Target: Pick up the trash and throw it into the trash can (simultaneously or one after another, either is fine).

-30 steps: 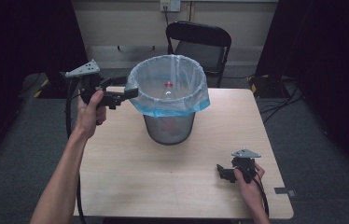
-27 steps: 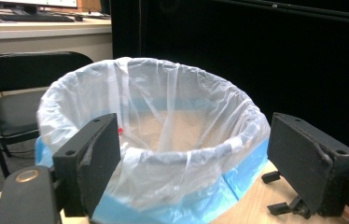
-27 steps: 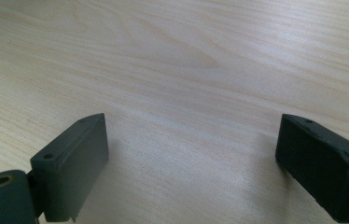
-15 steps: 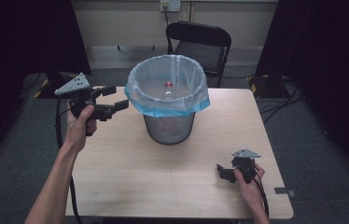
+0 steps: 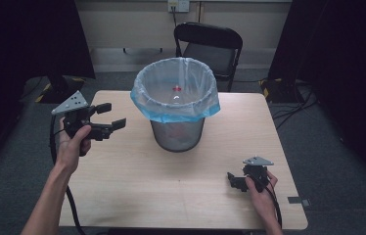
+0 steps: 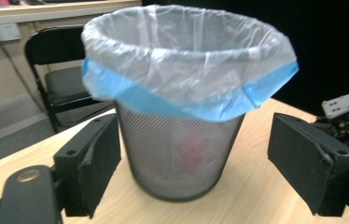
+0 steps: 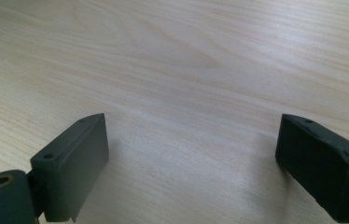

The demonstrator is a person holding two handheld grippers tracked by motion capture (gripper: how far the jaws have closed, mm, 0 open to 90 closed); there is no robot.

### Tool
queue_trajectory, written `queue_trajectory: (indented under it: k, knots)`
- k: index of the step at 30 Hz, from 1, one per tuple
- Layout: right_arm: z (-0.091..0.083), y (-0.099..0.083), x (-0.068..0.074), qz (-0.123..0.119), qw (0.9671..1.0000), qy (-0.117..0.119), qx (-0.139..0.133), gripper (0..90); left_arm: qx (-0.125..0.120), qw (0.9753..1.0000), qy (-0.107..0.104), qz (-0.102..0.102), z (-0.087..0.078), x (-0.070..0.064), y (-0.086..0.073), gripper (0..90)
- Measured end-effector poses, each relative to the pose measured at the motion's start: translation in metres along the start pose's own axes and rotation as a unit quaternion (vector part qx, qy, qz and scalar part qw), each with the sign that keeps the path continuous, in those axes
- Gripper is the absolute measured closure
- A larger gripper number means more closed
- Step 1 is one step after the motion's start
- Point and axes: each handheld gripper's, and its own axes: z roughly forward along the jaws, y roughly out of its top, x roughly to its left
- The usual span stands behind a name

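A wire-mesh wastebasket (image 5: 177,132) stands upright on the far half of the wooden table (image 5: 137,186), lined with a translucent bag (image 5: 171,105) whose blue-tinted edge is folded down over the rim. In the left gripper view the same wastebasket (image 6: 182,158) sits between that gripper's two black jaws, and something red and blurred shows through the mesh low inside it; what it is cannot be told. In the high view a small red spot (image 5: 176,88) shows inside the bag near the far wall.

The left gripper (image 5: 106,117) is held above the table's left edge, well to the left of the wastebasket and apart from it, pointing toward it with its jaws spread wide and nothing between them. A hand (image 5: 73,147) grips it from below.

The right gripper (image 5: 232,179) rests low on the table, nearer the person than the wastebasket and to its right, well apart from it. In the right gripper view its jaws stand wide apart over bare wood grain.

Behind the wastebasket, beyond the table, stands a black folding chair (image 5: 209,46).
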Motion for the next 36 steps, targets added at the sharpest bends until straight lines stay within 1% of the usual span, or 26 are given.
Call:
queue_trajectory:
  k: [2, 5, 8, 12, 13, 15, 17, 19, 20, 22, 23, 25, 28, 32, 34, 36]
  knots:
    - [0.0, 0.0, 0.0, 0.0, 1.0, 0.0, 0.0, 8.7, 0.006, 0.9999, 0.01, -0.002, -0.004, 0.001, -0.003, 18.3]
    - [0.0, 0.0, 0.0, 0.0, 1.0, 0.0, 0.0, 8.7, 0.008, 0.9998, 0.015, -0.014, -0.011, 0.002, -0.007, 18.5]
    - [0.0, 0.0, 0.0, 0.0, 1.0, 0.0, 0.0, 8.7, 0.015, 0.9995, 0.022, -0.017, -0.016, 0.003, -0.015, 17.5]
    - [0.0, 0.0, 0.0, 0.0, 1.0, 0.0, 0.0, 8.7, 0.014, 0.9996, 0.015, -0.021, -0.022, 0.005, -0.028, 17.2]
    - [0.0, 0.0, 0.0, 0.0, 1.0, 0.0, 0.0, 8.7, 0.013, 0.9994, 0.015, -0.026, -0.023, 0.005, -0.031, 17.2]
    - [0.0, 0.0, 0.0, 0.0, 1.0, 0.0, 0.0, 8.7, 0.015, 0.9991, 0.025, -0.031, -0.024, 0.005, -0.036, 17.2]
    - [0.0, 0.0, 0.0, 0.0, 1.0, 0.0, 0.0, 8.7, 0.022, 0.9989, 0.025, -0.033, -0.023, 0.005, -0.043, 17.1]
    - [0.0, 0.0, 0.0, 0.0, 1.0, 0.0, 0.0, 8.7, 0.035, 0.9985, 0.029, -0.029, -0.022, 0.004, -0.051, 17.1]
    - [0.0, 0.0, 0.0, 0.0, 1.0, 0.0, 0.0, 8.7, 0.038, 0.9984, 0.029, -0.029, -0.022, 0.003, -0.055, 17.0]
    - [0.0, 0.0, 0.0, 0.0, 1.0, 0.0, 0.0, 8.7, 0.039, 0.9982, 0.027, -0.037, -0.022, 0.003, -0.063, 16.9]
    - [0.0, 0.0, 0.0, 0.0, 1.0, 0.0, 0.0, 8.7, 0.04, 0.9979, 0.029, -0.041, -0.022, 0.002, -0.067, 16.9]
    - [0.0, 0.0, 0.0, 0.0, 1.0, 0.0, 0.0, 8.7, 0.048, 0.9975, 0.031, -0.042, -0.022, 0.002, -0.074, 17.1]
    - [0.0, 0.0, 0.0, 0.0, 1.0, 0.0, 0.0, 8.7, 0.054, 0.9968, 0.033, -0.049, -0.022, 0.002, -0.086, 17.1]
    - [0.0, 0.0, 0.0, 0.0, 1.0, 0.0, 0.0, 8.7, 0.065, 0.9954, 0.042, -0.056, -0.023, 0.003, -0.101, 17.1]
    - [0.0, 0.0, 0.0, 0.0, 1.0, 0.0, 0.0, 8.7, 0.077, 0.9944, 0.038, -0.061, -0.021, 0.003, -0.109, 16.9]
    - [0.0, 0.0, 0.0, 0.0, 1.0, 0.0, 0.0, 8.7, 0.091, 0.9929, 0.047, -0.06, -0.019, 0.003, -0.118, 16.8]
